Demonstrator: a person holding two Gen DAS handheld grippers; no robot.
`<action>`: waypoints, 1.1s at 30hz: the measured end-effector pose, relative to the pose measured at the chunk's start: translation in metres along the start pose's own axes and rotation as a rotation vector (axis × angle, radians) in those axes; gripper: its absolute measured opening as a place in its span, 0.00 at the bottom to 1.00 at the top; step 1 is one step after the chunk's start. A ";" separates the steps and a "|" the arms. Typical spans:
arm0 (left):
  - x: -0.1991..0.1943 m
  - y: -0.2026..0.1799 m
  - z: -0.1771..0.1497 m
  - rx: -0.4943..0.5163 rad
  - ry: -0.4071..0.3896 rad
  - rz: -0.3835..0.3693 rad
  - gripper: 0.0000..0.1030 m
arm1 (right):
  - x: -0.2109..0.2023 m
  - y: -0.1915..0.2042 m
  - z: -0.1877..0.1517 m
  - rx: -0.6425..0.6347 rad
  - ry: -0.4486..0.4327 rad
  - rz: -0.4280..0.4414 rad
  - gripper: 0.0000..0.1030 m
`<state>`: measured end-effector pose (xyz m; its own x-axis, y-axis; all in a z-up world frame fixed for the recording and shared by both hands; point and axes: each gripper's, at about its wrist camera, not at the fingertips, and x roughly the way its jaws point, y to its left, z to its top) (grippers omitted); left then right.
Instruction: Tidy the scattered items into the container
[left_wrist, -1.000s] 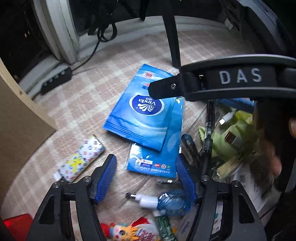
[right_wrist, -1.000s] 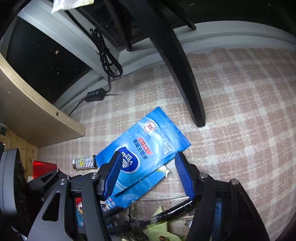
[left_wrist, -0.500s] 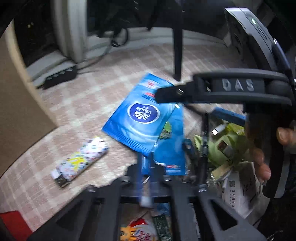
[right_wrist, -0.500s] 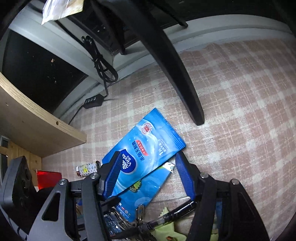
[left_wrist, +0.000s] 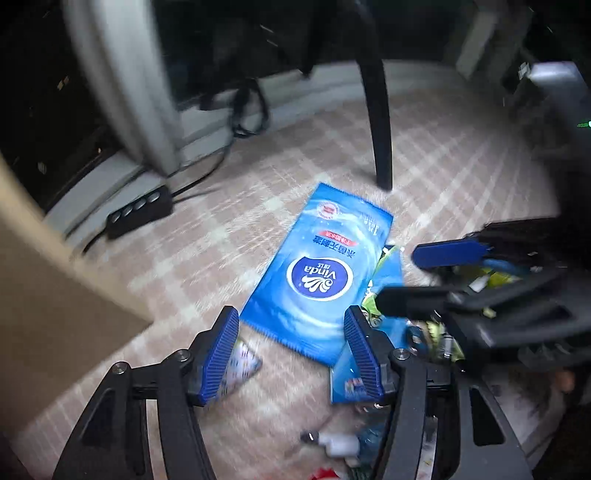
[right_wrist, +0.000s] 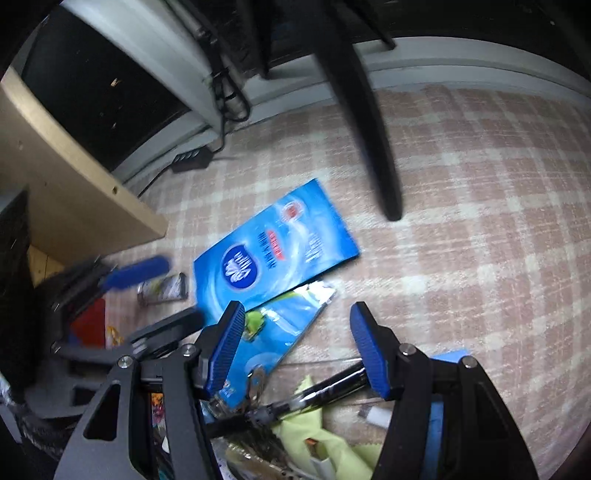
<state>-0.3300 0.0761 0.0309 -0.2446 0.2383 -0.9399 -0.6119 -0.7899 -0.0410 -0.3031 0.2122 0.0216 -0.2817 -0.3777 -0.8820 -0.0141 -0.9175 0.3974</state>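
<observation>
On the checked pink carpet (left_wrist: 229, 229) below me lies the blue Vinda wipes pack (left_wrist: 317, 273), flat, its long axis running from just ahead of my left gripper (left_wrist: 288, 350) up toward the black chair leg (left_wrist: 378, 122), logo end nearest me. I see my left jaws opening with nothing between the pads; the pack's near edge sits just beyond them. A second blue sachet (right_wrist: 280, 328) lies partly under the pack, slanting the same way, its silver end pointing away. My right gripper (right_wrist: 295, 347) hovers over that sachet, jaws apart and gripping nothing. A small patterned tube (right_wrist: 162, 290) lies just beside the pack, long axis crosswise. Near my right jaws sit a black pen (right_wrist: 325, 387) and a yellow-green cloth (right_wrist: 321, 435); whether these rest inside a container I cannot tell
</observation>
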 end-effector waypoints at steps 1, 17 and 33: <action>0.005 -0.002 0.001 0.015 0.010 -0.005 0.54 | 0.000 0.000 -0.002 -0.004 0.004 0.010 0.57; -0.010 0.006 -0.005 0.017 -0.023 -0.118 0.00 | -0.003 -0.027 -0.012 0.146 -0.050 0.138 0.03; -0.033 -0.013 -0.032 -0.001 0.022 -0.125 0.27 | -0.042 -0.017 -0.017 0.053 -0.043 0.054 0.22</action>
<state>-0.2899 0.0599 0.0511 -0.1499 0.3228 -0.9345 -0.6357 -0.7554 -0.1590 -0.2747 0.2416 0.0480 -0.3247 -0.4200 -0.8474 -0.0478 -0.8876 0.4582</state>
